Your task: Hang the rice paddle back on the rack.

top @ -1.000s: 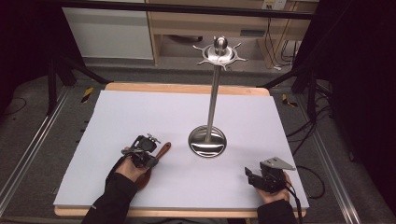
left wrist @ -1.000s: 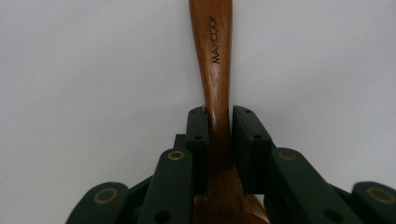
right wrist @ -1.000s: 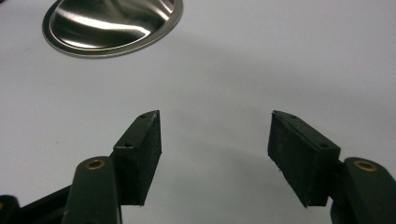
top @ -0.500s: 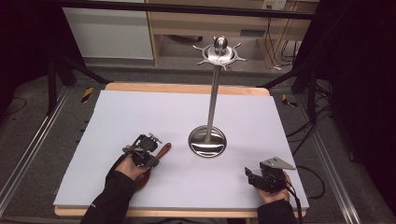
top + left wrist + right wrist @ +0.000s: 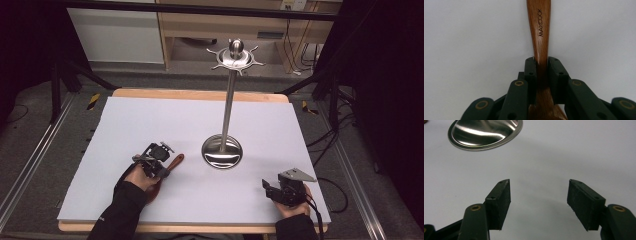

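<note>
While the left gripper (image 5: 541, 72) clamps the wooden spoon (image 5: 539, 30), the right gripper (image 5: 539, 202) gapes over bare mat (image 5: 150, 120)

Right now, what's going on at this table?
A person sits at a white table with a gripping tool in each hand. The left tool is clamped on the handle of a wooden utensil that lies flat near the front left of the table. The right tool rests near the front right corner with its jaws apart and nothing between them. A tall metal stand with hooks at its top stands in the middle, with nothing hanging on it.
</note>
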